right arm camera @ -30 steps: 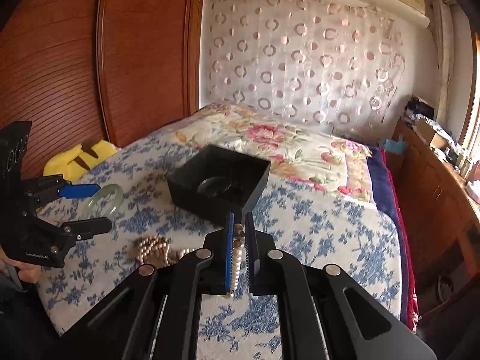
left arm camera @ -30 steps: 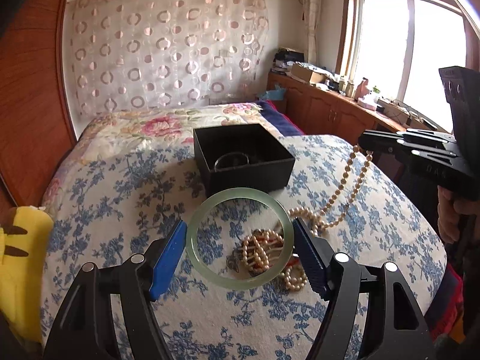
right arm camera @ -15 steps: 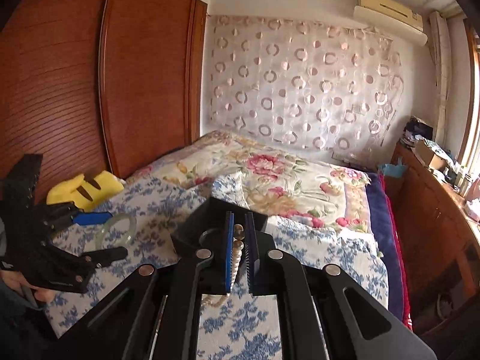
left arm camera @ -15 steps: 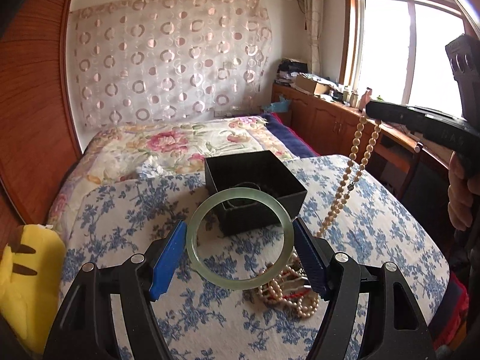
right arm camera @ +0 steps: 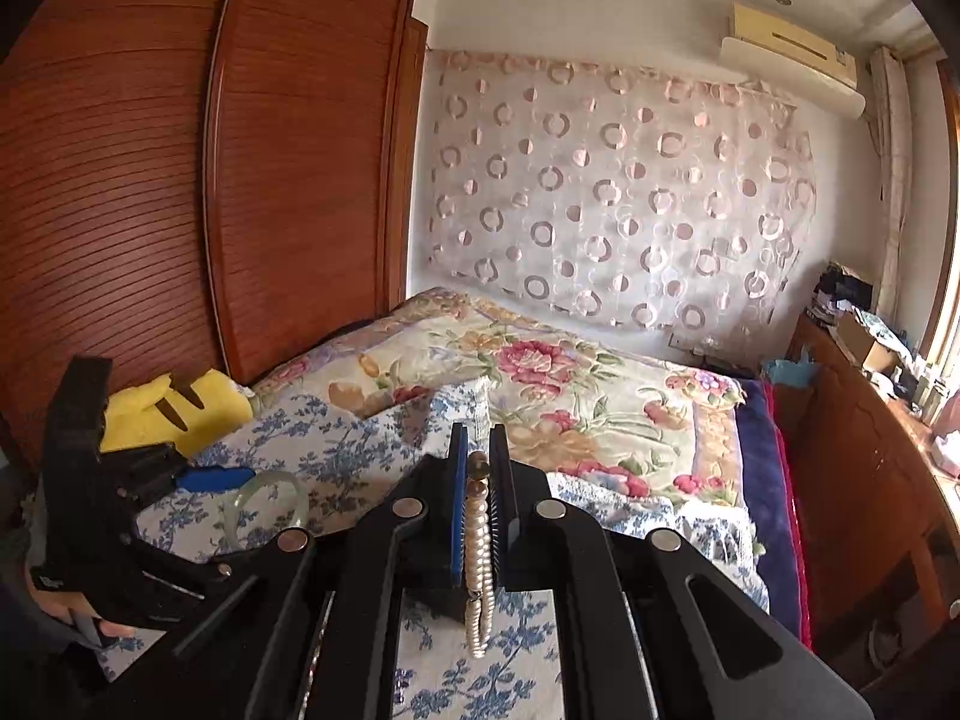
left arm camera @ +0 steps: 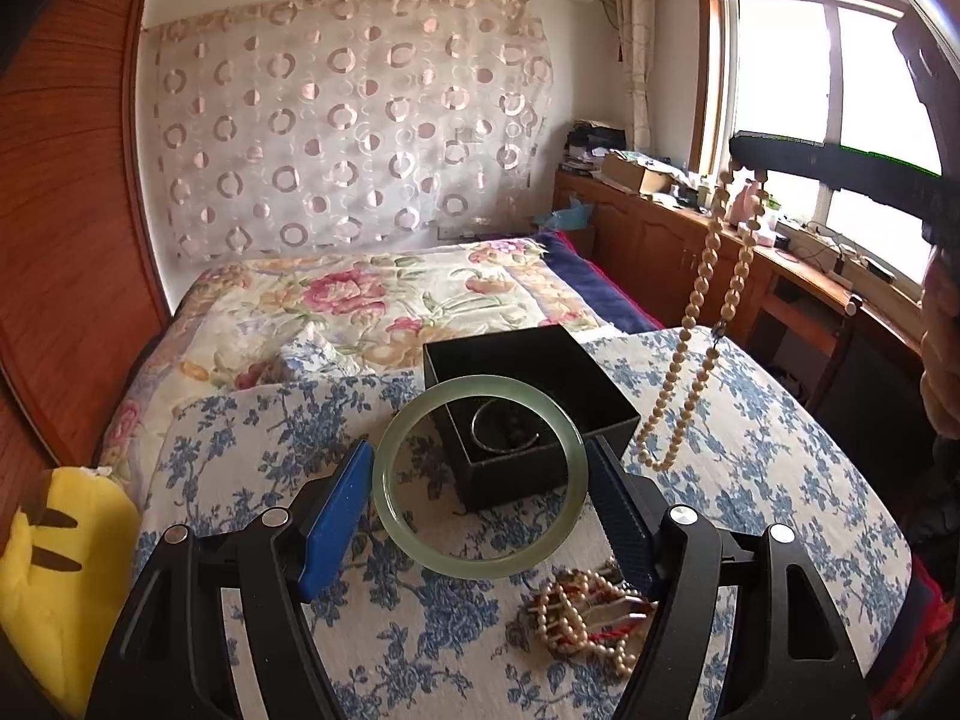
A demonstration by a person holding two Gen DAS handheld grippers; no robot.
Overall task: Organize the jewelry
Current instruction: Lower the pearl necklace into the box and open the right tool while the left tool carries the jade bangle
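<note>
1. Since the earlier frames, the pearl necklace (left arm camera: 696, 324) has risen off the bed entirely: its beaded loop now hangs free, its lowest beads dangling just right of the black box (left arm camera: 528, 414), where before its tail trailed into the jewelry pile (left arm camera: 591, 612).
2. Both views have also climbed; the box now sits straight behind the bangle instead of well beyond it.
3. Between the left gripper (left arm camera: 480, 498) jaws sits a pale green jade bangle (left arm camera: 480, 474), smooth, glossy and translucent, a thick round hoop pinched at its two sides by the blue ribbed pads (left arm camera: 336, 516).
4. Seen through the hoop, the box is square, matte black and open-topped, with a thin silvery ring-shaped piece lying inside.
5. Below and to the right of the left jaws lies the pile: small cream pearl strands tangled with red cord on the blue-and-white floral bedspread (left arm camera: 780, 450).
6. Closed narrowly on the necklace, the right gripper (right arm camera: 478, 468) jaws clamp its round cream beads, which run in a double strand down between the pads.
7. Its holder's hand shows only as a blur at the right edge of the left view, the gripper held high and level.
8. A yellow plush (left arm camera: 54, 570) lies far left of the left jaws.
</note>
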